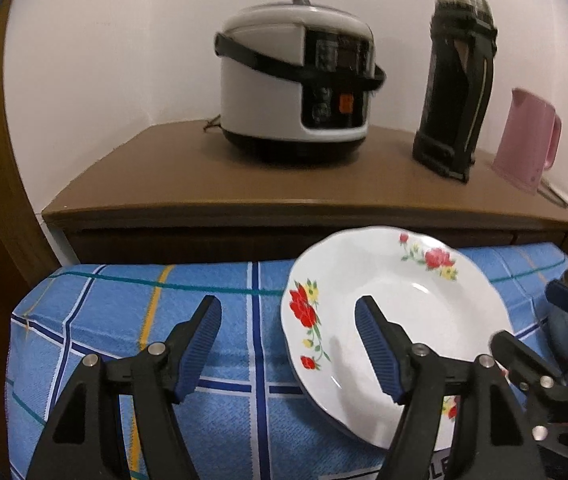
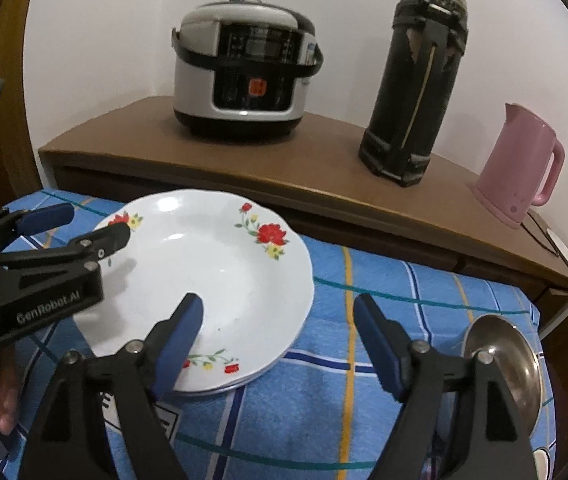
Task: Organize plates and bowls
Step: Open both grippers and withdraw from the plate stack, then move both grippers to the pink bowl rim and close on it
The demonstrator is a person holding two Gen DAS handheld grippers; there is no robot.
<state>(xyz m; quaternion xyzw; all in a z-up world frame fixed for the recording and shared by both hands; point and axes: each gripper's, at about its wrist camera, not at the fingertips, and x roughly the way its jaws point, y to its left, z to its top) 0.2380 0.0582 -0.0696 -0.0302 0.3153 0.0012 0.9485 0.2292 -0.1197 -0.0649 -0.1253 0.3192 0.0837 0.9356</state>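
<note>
A white plate (image 1: 404,300) (image 2: 224,264) with red flowers tops a small stack of plates on the blue checked tablecloth (image 1: 124,320) (image 2: 364,400). My left gripper (image 1: 287,308) (image 2: 92,222) is open and straddles the plate's left rim, one finger above the plate and one above the cloth, with no pad pressing on it. My right gripper (image 2: 278,302) (image 1: 528,312) is open too, straddling the right rim the same way. To the right of the plates lies a steel bowl (image 2: 504,360), partly hidden by a right finger.
Behind the table stands a brown cabinet (image 1: 164,184) (image 2: 324,184) with a white rice cooker (image 1: 296,80) (image 2: 244,68), a tall black thermos (image 1: 456,88) (image 2: 416,88) and a pink kettle (image 1: 528,140) (image 2: 516,164). A person's hand (image 2: 4,400) holds the left gripper.
</note>
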